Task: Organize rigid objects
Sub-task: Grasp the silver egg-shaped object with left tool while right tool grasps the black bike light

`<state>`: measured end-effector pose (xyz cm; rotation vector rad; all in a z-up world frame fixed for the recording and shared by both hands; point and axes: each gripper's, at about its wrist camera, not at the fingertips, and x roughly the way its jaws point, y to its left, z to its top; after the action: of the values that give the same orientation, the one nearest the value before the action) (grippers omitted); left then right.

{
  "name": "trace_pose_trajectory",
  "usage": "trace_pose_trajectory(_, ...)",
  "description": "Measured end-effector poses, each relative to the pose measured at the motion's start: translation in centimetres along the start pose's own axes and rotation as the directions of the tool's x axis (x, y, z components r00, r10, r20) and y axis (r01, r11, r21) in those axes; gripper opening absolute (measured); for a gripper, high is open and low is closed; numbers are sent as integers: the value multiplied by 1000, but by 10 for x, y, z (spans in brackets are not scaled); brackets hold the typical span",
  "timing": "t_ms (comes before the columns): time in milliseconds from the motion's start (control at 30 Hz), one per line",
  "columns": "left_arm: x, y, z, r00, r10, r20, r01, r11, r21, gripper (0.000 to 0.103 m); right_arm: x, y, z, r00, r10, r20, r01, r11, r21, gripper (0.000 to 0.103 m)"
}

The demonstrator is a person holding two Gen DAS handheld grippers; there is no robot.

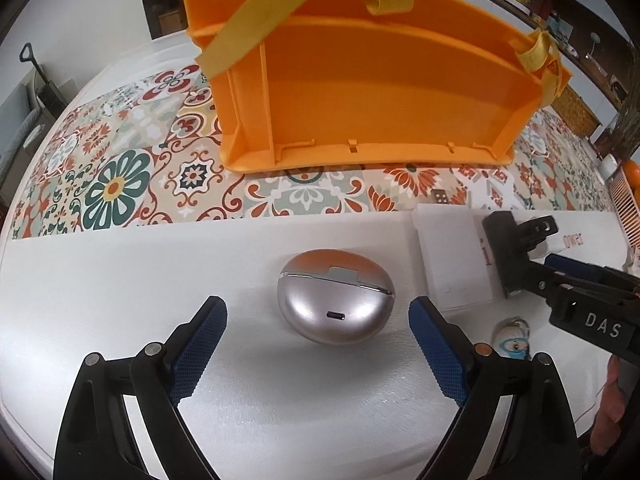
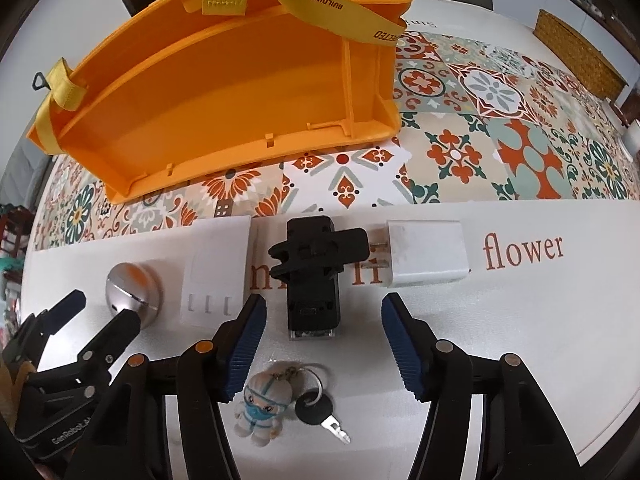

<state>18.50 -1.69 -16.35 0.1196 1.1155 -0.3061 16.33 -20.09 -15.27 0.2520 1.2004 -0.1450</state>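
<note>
An orange plastic organizer (image 1: 360, 88) with yellow straps stands at the back of the table; it also shows in the right wrist view (image 2: 224, 92). A silver oval earbud case (image 1: 336, 300) lies on the white cloth just ahead of my open left gripper (image 1: 318, 314). In the right wrist view the case (image 2: 132, 284) is at the left. My right gripper (image 2: 322, 312) is open around the near end of a black device (image 2: 314, 276). A white wall plate (image 2: 216, 272), a white charger (image 2: 426, 254) and a doll keychain with a key (image 2: 280, 400) lie nearby.
A patterned tile cloth (image 1: 120, 168) covers the table behind the white strip (image 1: 160, 280). The right gripper's body (image 1: 580, 292) reaches in from the right in the left wrist view. A wicker box (image 2: 576, 48) stands at the far right.
</note>
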Motion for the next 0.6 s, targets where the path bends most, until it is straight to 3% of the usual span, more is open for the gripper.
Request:
trace_pose_trajectory(267,15,0,-1,1000,-4,-10,4,1000,13,90,11,-2,2,1000,-8,-12,8,1000,1,57)
trace_pose_trajectory(600,23,-5,1,1000,-8,1,8,999,39,74,20,0,5,1000,-29,-3,29,999,-14,54)
